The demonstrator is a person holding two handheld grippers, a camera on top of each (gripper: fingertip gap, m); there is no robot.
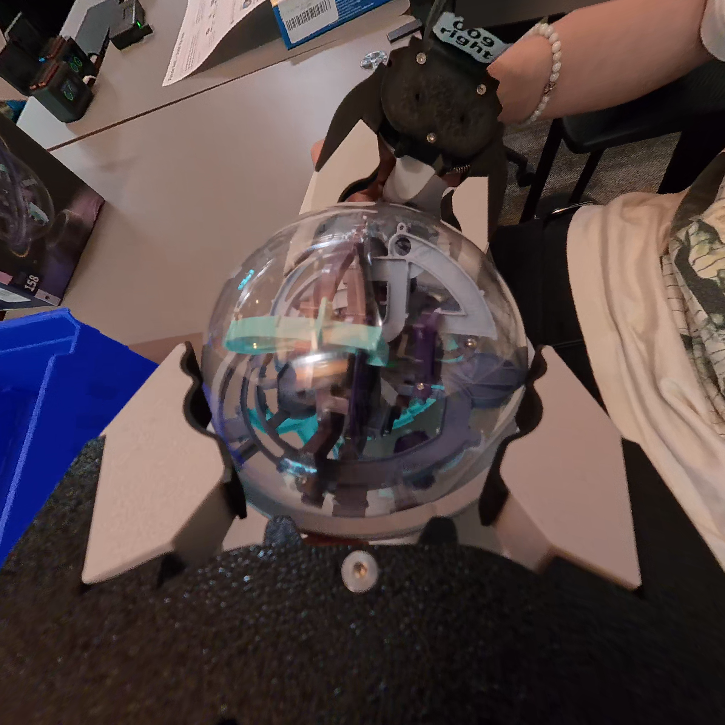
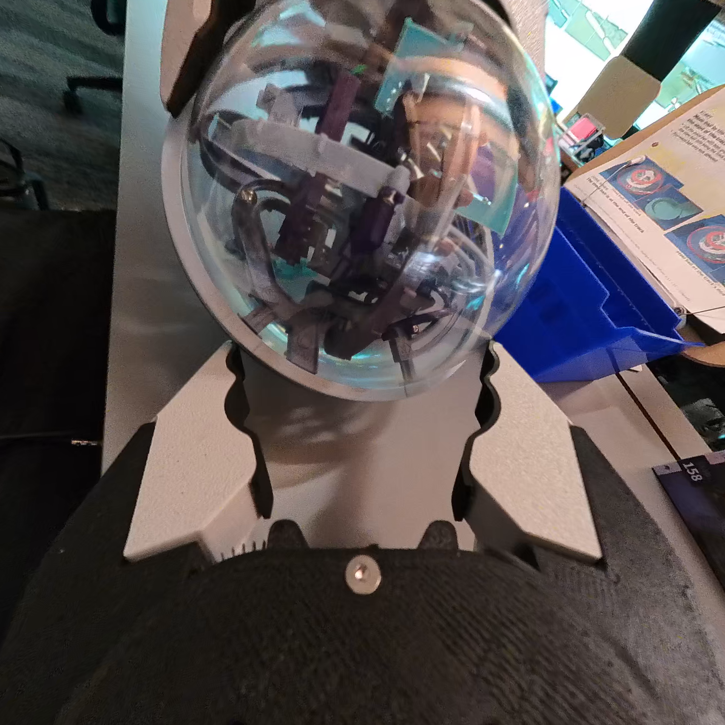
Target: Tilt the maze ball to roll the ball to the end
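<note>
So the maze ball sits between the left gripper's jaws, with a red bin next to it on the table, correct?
Not quite: the bin is blue, not red, as the left wrist view shows; it shows blue in the right wrist view too. The rest stands: the maze ball sits between the jaws of the left gripper, with the bin next to it on the table.

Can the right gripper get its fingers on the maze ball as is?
Probably yes: the right gripper is open, the maze ball sits just off its fingertips, nothing between. The left gripper grips the other side.
</note>
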